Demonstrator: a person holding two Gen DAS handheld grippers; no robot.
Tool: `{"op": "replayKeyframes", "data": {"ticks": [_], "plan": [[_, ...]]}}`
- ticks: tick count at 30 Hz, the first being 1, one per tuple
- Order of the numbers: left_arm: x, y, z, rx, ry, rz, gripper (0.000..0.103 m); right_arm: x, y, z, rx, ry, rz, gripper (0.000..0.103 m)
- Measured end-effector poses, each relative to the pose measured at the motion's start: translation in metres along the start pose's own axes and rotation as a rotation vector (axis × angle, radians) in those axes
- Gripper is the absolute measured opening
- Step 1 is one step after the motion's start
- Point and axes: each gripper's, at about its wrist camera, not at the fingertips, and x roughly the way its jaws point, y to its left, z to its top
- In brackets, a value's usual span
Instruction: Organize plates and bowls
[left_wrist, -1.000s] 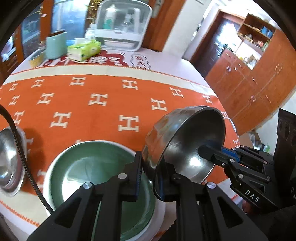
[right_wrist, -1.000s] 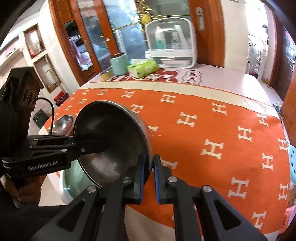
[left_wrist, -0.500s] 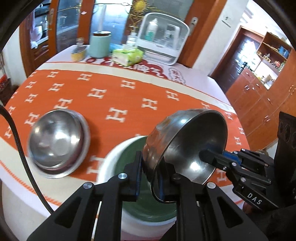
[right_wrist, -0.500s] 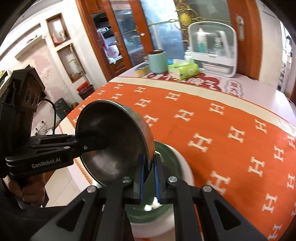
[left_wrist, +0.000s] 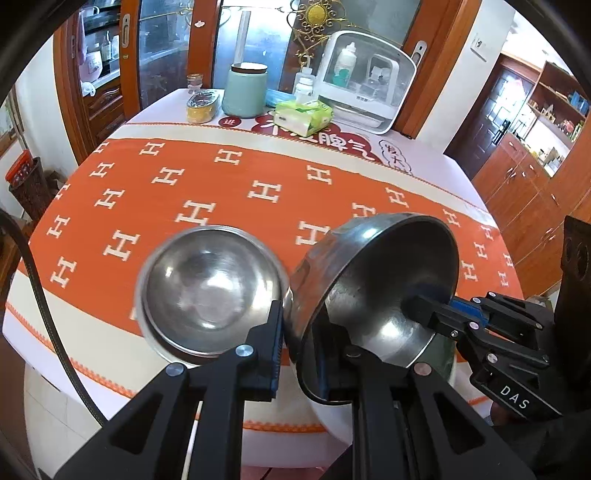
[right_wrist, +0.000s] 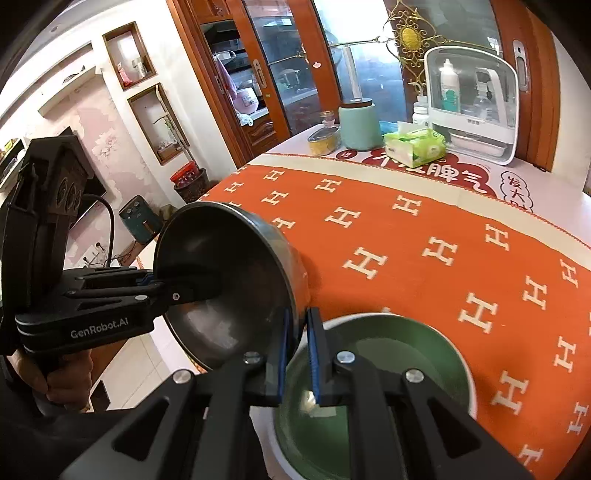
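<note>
Both grippers hold one steel bowl (left_wrist: 384, 288) in the air, tilted on its side, above the table's near edge. My left gripper (left_wrist: 299, 343) is shut on its rim at one side. My right gripper (right_wrist: 297, 343) is shut on the rim at the other side; the bowl also shows in the right wrist view (right_wrist: 225, 288). A second steel bowl (left_wrist: 207, 291) sits upright on the orange cloth, left of the held bowl. A green bowl with a white outside (right_wrist: 373, 387) sits on the cloth under my right gripper; in the left wrist view it is mostly hidden.
The orange tablecloth (left_wrist: 229, 184) covers a round table. At the far edge stand a teal canister (left_wrist: 245, 90), a green tissue pack (left_wrist: 304, 116), a small yellow tin (left_wrist: 201, 107) and a white storage box (left_wrist: 364, 81). Wooden cabinets stand behind and to the right.
Both grippers and the held steel bowl have moved left and back toward the table's near edge. The second steel bowl has come toward the middle of the left wrist view.
</note>
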Motion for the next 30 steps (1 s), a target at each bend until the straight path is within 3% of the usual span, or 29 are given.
{"op": "replayKeyframes", "data": {"ticks": [14,21,30], "plan": [[0.015,0.056,0.028,0.160,0.091,0.006,0.015,0.050,0.036,0.005,0.149,-0.026,-0.035,0.011],[0.037,0.075,0.031,0.248,0.186,0.025,0.016,0.073,0.046,0.003,0.235,-0.009,-0.060,0.013],[0.054,0.091,0.038,0.313,0.246,0.021,0.017,0.096,0.056,0.009,0.275,0.034,-0.112,0.013]]}}
